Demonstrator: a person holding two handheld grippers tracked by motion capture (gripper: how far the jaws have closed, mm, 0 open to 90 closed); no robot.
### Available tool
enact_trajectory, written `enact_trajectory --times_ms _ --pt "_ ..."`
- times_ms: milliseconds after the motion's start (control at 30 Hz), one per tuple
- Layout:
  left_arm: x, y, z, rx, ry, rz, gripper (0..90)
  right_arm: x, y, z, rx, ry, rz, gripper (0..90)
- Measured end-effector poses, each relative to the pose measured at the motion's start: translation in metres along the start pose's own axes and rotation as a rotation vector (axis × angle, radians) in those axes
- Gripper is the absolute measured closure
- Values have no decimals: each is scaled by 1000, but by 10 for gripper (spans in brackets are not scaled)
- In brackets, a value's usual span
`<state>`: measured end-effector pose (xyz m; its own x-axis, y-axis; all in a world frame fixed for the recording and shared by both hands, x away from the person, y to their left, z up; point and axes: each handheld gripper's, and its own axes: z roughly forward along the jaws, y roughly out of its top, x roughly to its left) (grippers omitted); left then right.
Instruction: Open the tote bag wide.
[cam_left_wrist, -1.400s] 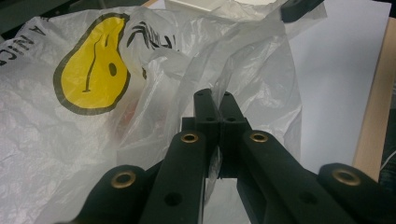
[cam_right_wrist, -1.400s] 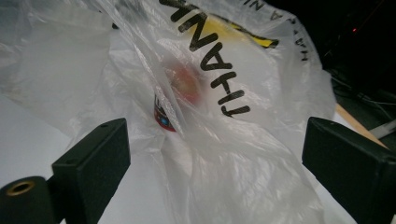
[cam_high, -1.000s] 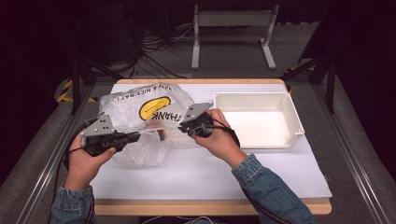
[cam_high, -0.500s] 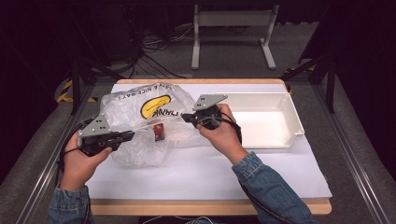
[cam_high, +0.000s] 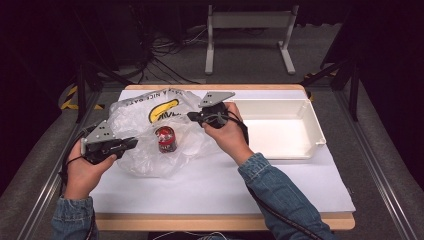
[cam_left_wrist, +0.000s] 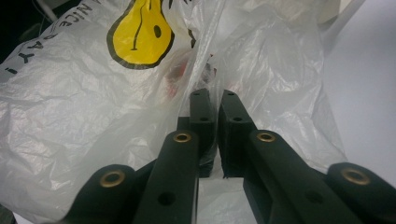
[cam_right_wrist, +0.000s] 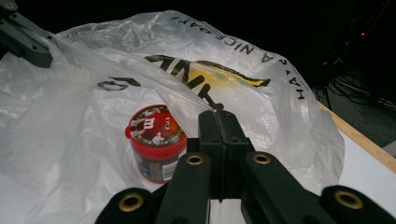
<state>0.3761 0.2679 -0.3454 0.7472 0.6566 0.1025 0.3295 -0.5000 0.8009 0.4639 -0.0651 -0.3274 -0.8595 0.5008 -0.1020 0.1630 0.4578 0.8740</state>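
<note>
Your table (cam_high: 225, 185) has room, but the tray (cam_high: 316, 140) sits just right of the work. The bag (cam_high: 145, 120) is stretched between your two hands with its mouth spread. Your right gripper (cam_high: 192, 116) is pressed shut on the bag's rim. Your left gripper (cam_high: 134, 142) has just been easing apart, film in the narrow gap; that edge could slip free and the mouth collapse. The tub (cam_right_wrist: 156, 140) stands upright inside the bag; a sideways tug could topple it.

Tub (cam_high: 165, 139) stands inside the bag (cam_high: 145, 130) — tray (cam_high: 305, 107) apparently just right of it.
</note>
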Motion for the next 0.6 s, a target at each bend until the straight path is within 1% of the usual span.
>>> enact_trajectory --times_ms 100,167,233,267,300,333,400,433,467,533,567,600 --pt "4 -2 4 -2 17 -17 734 -3 0 10 0 -7 4 900" --pt "6 -4 6 -5 32 -25 654 -4 0 16 -9 -11 9 900" --pt "9 -5 8 -10 42 -26 625 -6 0 22 -15 -15 15 900" --pt "10 -6 8 -13 41 -31 600 -7 0 26 -13 -17 13 900" --pt "10 -6 8 -13 41 -31 581 -7 0 26 -13 -17 13 900" --pt "12 -7 9 -19 39 -43 581 -7 0 29 -14 -19 15 900" --pt "14 -9 12 -27 34 -55 532 -9 -1 36 -19 -23 22 900" --pt "15 -10 14 -27 31 -53 523 -10 -1 38 -16 -26 19 900" --pt "16 -11 16 -25 32 -54 510 -11 -1 40 -16 -28 25 900" --pt "19 -13 21 -28 22 -63 499 -12 -2 43 -15 -30 29 900" --pt "20 -14 22 -30 19 -63 491 -14 -4 45 -16 -32 39 899" --pt "21 -16 24 -33 12 -66 474 -16 -7 49 -21 -31 64 898"
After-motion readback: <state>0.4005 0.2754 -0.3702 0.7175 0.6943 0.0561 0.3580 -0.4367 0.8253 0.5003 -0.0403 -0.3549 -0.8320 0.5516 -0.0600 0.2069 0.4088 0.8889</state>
